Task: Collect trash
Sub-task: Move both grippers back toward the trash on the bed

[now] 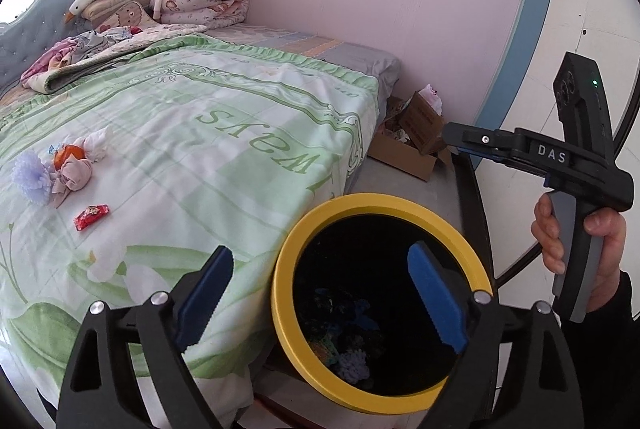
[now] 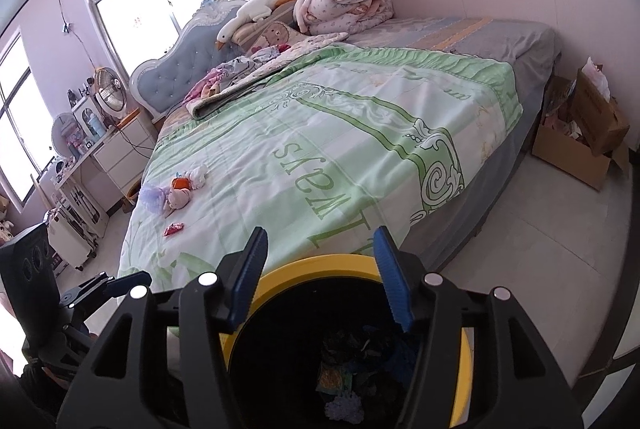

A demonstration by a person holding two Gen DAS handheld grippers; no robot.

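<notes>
Both grippers, left gripper (image 1: pixel 320 299) wide and right gripper (image 2: pixel 320 277) half-spread, hang empty over the bin (image 1: pixel 288 261); red wrapper (image 1: pixel 91 216) at ten o'clock risks being missed.

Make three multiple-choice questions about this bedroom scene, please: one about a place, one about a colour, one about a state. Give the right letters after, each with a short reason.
1. Where does the red wrapper lie?
A. on the green bedspread
B. inside the bin
C. in the cardboard box

2. What colour is the rim of the trash bin?
A. blue
B. yellow
C. white

3. In what state is the left gripper?
A. shut on a wrapper
B. shut with nothing in it
C. open with nothing between the pads

Answers:
1. A: the wrapper rests on the green bedspread, near the small pile of scraps.
2. B: a yellow ring runs round the dark opening in both wrist views.
3. C: its blue pads stand wide apart, and only the bin shows behind them.
</notes>
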